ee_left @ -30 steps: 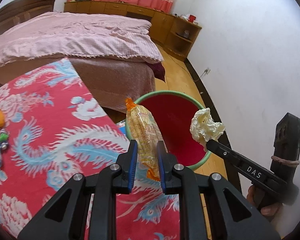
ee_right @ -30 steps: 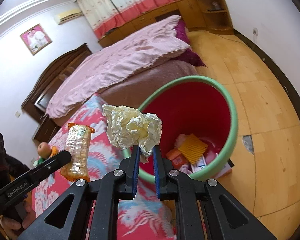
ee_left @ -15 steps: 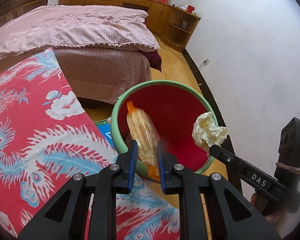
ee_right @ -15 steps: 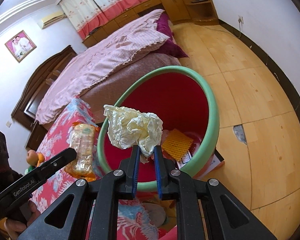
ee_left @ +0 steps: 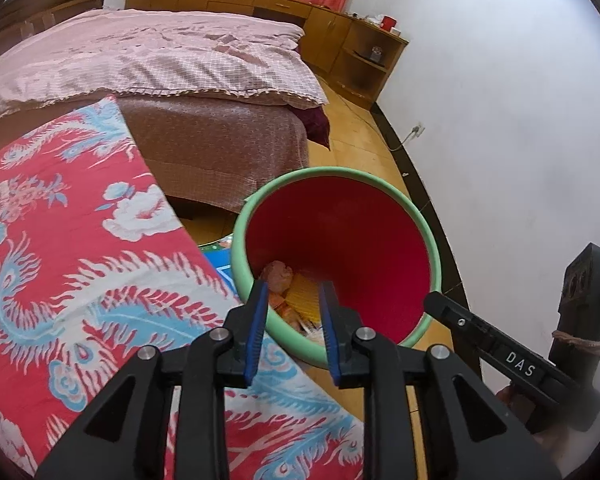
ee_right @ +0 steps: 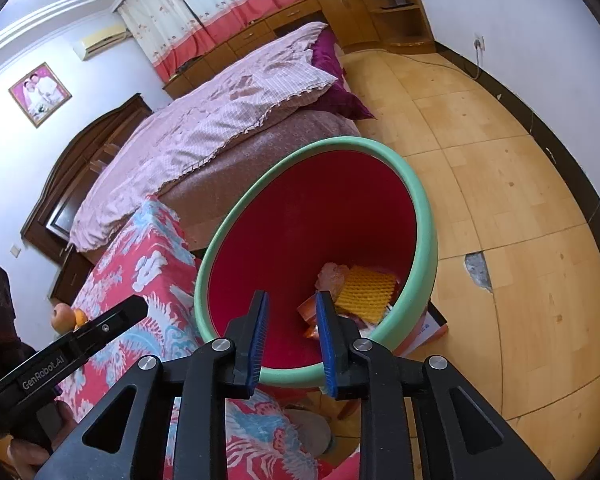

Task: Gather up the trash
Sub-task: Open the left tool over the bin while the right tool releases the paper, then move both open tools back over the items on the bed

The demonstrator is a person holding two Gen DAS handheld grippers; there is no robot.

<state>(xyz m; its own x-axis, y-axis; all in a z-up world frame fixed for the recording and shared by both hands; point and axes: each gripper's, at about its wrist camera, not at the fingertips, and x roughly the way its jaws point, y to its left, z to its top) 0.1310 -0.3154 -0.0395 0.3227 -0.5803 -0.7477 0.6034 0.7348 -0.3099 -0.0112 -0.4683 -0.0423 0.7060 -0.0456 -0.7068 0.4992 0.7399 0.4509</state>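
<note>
- The trash [ee_right: 364,292] lies heaped at the bottom of the red bin [ee_left: 336,188], partly hidden behind both pairs of fingers; a yellow ridged piece shows, the rest is hard to tell.
- Left gripper [ee_left: 292,300] and right gripper [ee_right: 292,308] each have their 2 fingers spread apart, holding nothing, above the bin's near rim.
- Left of the fingers lies the table [ee_left: 60,248] under a red phoenix cloth; beyond them a pink bed [ee_left: 148,52] and wooden floor [ee_right: 520,208].
</note>
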